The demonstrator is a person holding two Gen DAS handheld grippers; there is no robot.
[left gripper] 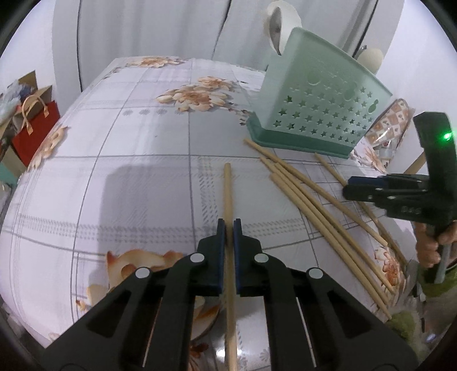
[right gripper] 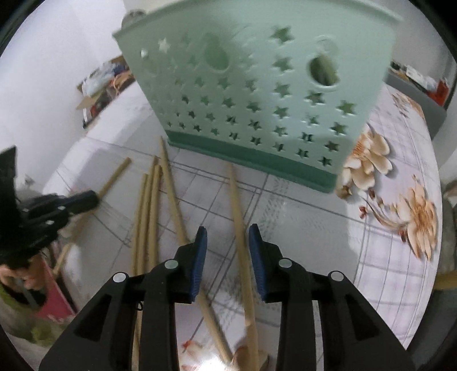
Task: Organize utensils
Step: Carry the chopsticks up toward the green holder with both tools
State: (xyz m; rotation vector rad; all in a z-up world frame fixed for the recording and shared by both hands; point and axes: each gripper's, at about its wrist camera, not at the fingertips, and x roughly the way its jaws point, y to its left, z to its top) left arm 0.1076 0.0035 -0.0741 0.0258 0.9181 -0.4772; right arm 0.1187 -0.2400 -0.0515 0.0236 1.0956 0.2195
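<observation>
My left gripper [left gripper: 228, 225] is shut on one wooden chopstick [left gripper: 227, 194], which runs forward between the pads above the floral tablecloth. Several more chopsticks [left gripper: 308, 194] lie loose on the cloth to its right, below the green star-punched utensil holder [left gripper: 317, 100]. My right gripper [right gripper: 227, 232] is open; one chopstick [right gripper: 238, 217] lies on the table between its fingers, not gripped. The holder [right gripper: 257, 82] stands just ahead of it, with other chopsticks [right gripper: 150, 199] to the left. The right gripper also shows in the left wrist view [left gripper: 350, 188], and the left gripper in the right wrist view [right gripper: 88, 201].
The table [left gripper: 128, 137] has a rounded edge at the left and near side. A red gift bag [left gripper: 37, 128] stands on the floor at the left. A patterned packet [left gripper: 391, 125] lies right of the holder. A toilet roll [left gripper: 281, 25] is behind it.
</observation>
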